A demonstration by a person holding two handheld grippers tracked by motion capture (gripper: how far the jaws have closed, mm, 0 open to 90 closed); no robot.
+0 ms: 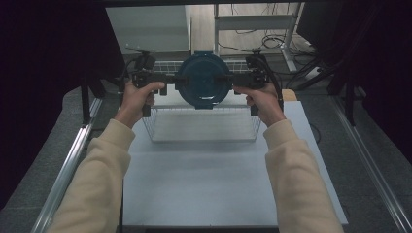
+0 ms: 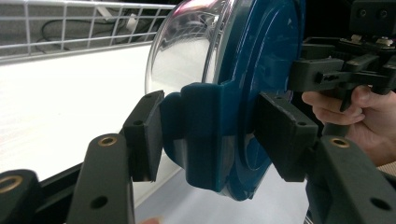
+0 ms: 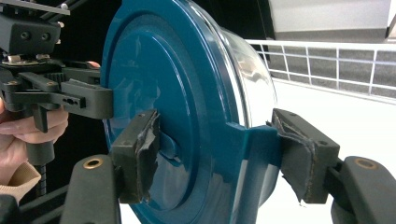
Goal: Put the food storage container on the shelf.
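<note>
clamping blue-lidded glass bowl [image 1: 202, 80] edgewise, left gripper [image 1: 167, 80] and right gripper [image 1: 233, 79] (opposite latches), above wire basket [image 1: 204, 127]

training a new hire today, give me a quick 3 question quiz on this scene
1. True or false: the lidded bowl rests flat on the table.
2. What stands below the bowl: A) wire basket B) bucket C) tray?
3. Which tongs grip the lid's side clips?

Key
1. False; it is held up on edge.
2. A.
3. Both, the left tongs and the right tongs.
</note>
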